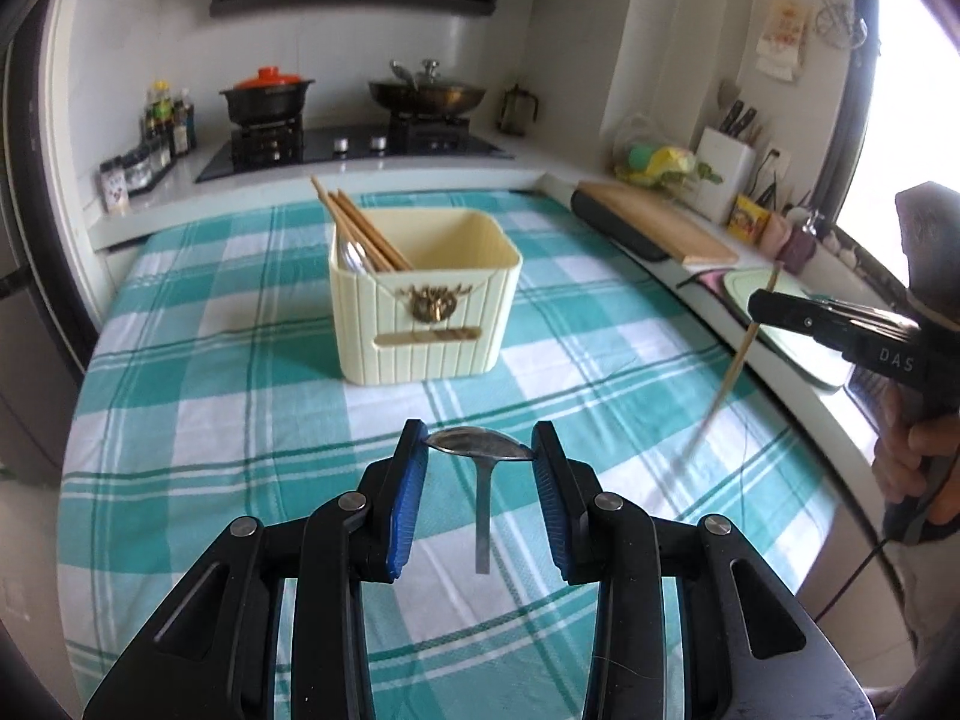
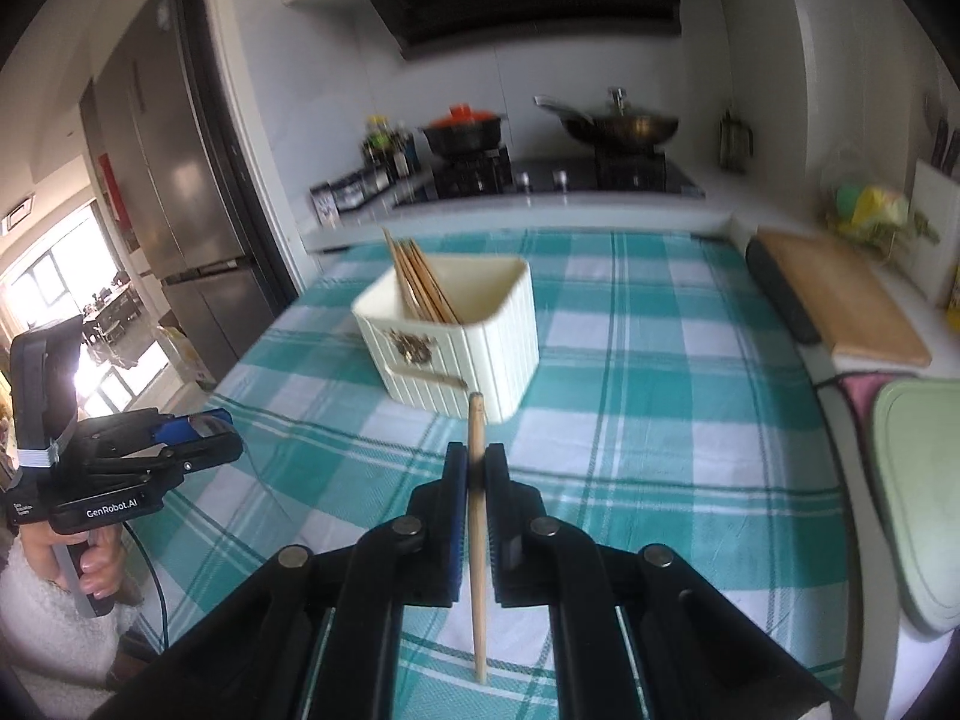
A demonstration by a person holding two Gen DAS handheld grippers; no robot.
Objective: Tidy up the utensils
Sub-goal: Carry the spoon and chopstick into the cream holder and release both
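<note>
A cream utensil box (image 1: 429, 300) stands on the teal checked tablecloth (image 1: 240, 360), with several chopsticks (image 1: 360, 228) and a spoon leaning in its left side. It also shows in the right wrist view (image 2: 462, 336). My left gripper (image 1: 480, 450) is shut on the bowl of a metal spoon (image 1: 480, 447), handle hanging down, held above the cloth in front of the box. My right gripper (image 2: 477, 468) is shut on a single wooden chopstick (image 2: 478, 540), held upright near the box's front right. The right gripper also shows in the left wrist view (image 1: 759, 306).
A wooden cutting board (image 1: 660, 219) and a pale green board (image 2: 918, 498) lie on the counter to the right. A stove with a clay pot (image 1: 267, 93) and a wok (image 1: 426, 93) is behind the table. A fridge (image 2: 174, 210) stands far left.
</note>
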